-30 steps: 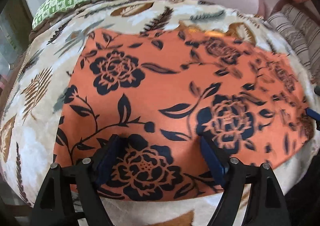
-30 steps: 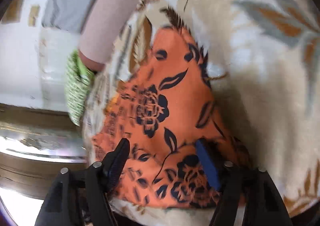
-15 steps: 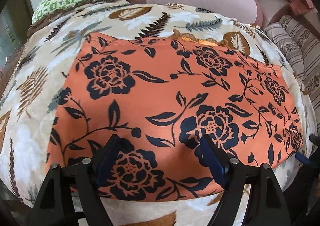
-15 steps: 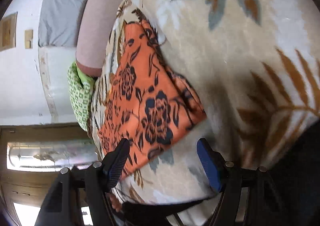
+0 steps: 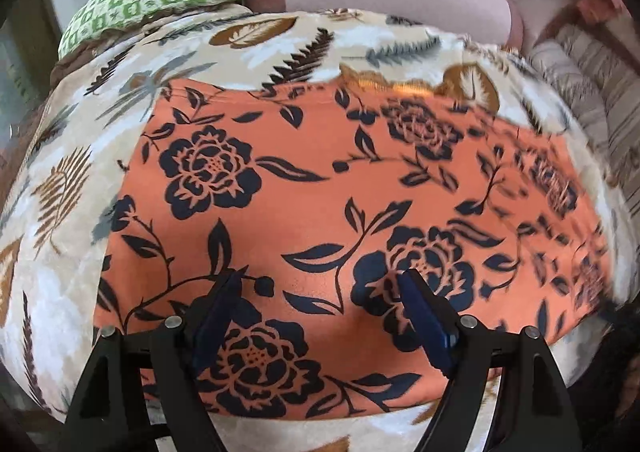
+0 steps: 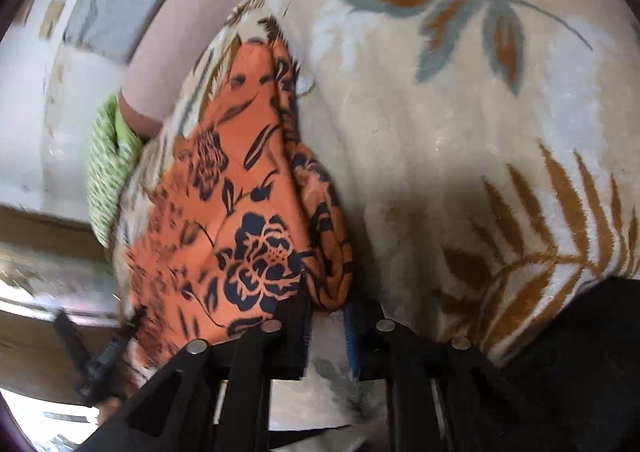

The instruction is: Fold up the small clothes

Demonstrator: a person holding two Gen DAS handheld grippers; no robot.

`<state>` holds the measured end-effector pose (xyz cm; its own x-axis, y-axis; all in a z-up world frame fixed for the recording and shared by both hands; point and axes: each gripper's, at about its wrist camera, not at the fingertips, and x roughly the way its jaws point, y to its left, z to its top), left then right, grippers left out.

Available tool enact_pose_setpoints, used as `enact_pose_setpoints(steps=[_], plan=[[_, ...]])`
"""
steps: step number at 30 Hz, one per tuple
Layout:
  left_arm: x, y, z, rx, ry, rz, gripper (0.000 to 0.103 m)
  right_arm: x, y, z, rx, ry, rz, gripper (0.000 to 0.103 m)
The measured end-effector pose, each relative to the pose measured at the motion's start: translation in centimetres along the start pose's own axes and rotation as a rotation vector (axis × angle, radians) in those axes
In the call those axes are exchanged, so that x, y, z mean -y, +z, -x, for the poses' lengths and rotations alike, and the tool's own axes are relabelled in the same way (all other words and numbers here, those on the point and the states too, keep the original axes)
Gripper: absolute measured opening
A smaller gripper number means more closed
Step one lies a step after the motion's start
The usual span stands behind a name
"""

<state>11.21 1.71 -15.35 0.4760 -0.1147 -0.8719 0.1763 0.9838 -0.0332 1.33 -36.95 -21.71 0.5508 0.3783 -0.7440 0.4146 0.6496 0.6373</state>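
Orange garment (image 5: 320,203) flat on blanket (image 5: 72,292) | left tongs (image 5: 320,292) spread | right tongs (image 6: 326,308) pinching its edge

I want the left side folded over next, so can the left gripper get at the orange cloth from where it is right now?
Probably yes. The left gripper is open directly over the orange floral cloth, which lies spread on the leaf-print blanket, with nothing between them. The right gripper pinches the cloth's far edge, well aside.

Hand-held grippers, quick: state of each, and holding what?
Left hand-held gripper: open, over the orange black-flowered cloth, gripping nothing.
Right hand-held gripper: shut on the orange black-flowered cloth's bunched edge.
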Motion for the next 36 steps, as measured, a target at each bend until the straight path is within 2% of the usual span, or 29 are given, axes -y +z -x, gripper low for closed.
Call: enact_pose_setpoints(steps=[1,2,3,6,9,13,15,17,18,20,21,22,25,27,29,31,34,36], plan=[[0.1,-0.1,-0.3,-0.001,0.002,-0.005,0.082,-0.2,0.3,1.2,0.038,-0.022,0.020,0.061],[0.1,-0.2,-0.6,-0.005,0.001,-0.006,0.082,-0.4,0.6,2.4,0.083,-0.037,0.031,0.073],[0.1,-0.2,-0.9,-0.006,0.001,-0.004,0.082,-0.7,1.2,3.6,0.126,-0.047,0.046,0.076],[0.3,-0.2,-1.3,0.002,0.007,-0.007,0.085,-2.4,4.2,4.7,0.162,0.014,0.106,0.076],[0.5,-0.2,-1.6,0.011,0.012,-0.026,0.088,-4.5,8.0,2.8,0.108,0.126,0.167,0.076],[0.5,-0.4,-1.5,0.020,0.006,-0.037,0.089,-7.1,12.6,-3.1,-0.008,0.079,0.254,0.076],[0.4,-0.4,-1.6,0.020,0.001,-0.040,0.089,-7.4,14.1,-6.2,-0.053,0.007,0.280,0.075],[0.3,-0.4,-1.5,0.022,-0.004,-0.042,0.090,-6.7,15.5,-8.0,-0.059,-0.072,0.259,0.075],[0.3,-0.4,-1.5,0.024,-0.008,-0.044,0.090,-6.2,15.8,-8.3,-0.066,-0.065,0.229,0.075],[0.2,-0.5,-1.6,0.030,-0.009,-0.047,0.091,-6.0,15.7,-8.4,-0.068,-0.042,0.223,0.071],[0.2,-0.5,-1.7,0.035,-0.008,-0.049,0.092,-6.5,15.6,-8.4,-0.086,-0.006,0.249,0.025],[0.2,-0.6,-1.7,0.038,-0.008,-0.052,0.093,-7.1,15.4,-8.1,-0.090,0.004,0.264,0.012],[0.3,-0.6,-1.8,0.048,-0.009,-0.055,0.094,-8.4,14.8,-7.1,-0.031,-0.050,0.323,0.011],[0.3,-0.6,-1.7,0.045,-0.010,-0.057,0.094,-6.9,15.5,-8.5,-0.014,-0.179,0.308,0.010],[0.1,-0.4,-1.2,0.029,-0.013,-0.056,0.094,-5.8,15.6,-8.5,0.003,-0.150,0.254,0.010],[-0.6,-0.3,-0.1,0.054,-0.031,-0.018,0.094,-6.7,15.1,-7.8,0.011,-0.146,0.289,0.014],[-2.2,-0.4,1.5,0.106,-0.045,0.046,0.094,-7.9,14.4,-5.7,0.061,-0.212,0.324,0.015],[-3.3,-0.7,1.7,0.112,-0.025,0.075,0.094,-9.3,13.3,-3.4,0.110,-0.187,0.346,0.015]])
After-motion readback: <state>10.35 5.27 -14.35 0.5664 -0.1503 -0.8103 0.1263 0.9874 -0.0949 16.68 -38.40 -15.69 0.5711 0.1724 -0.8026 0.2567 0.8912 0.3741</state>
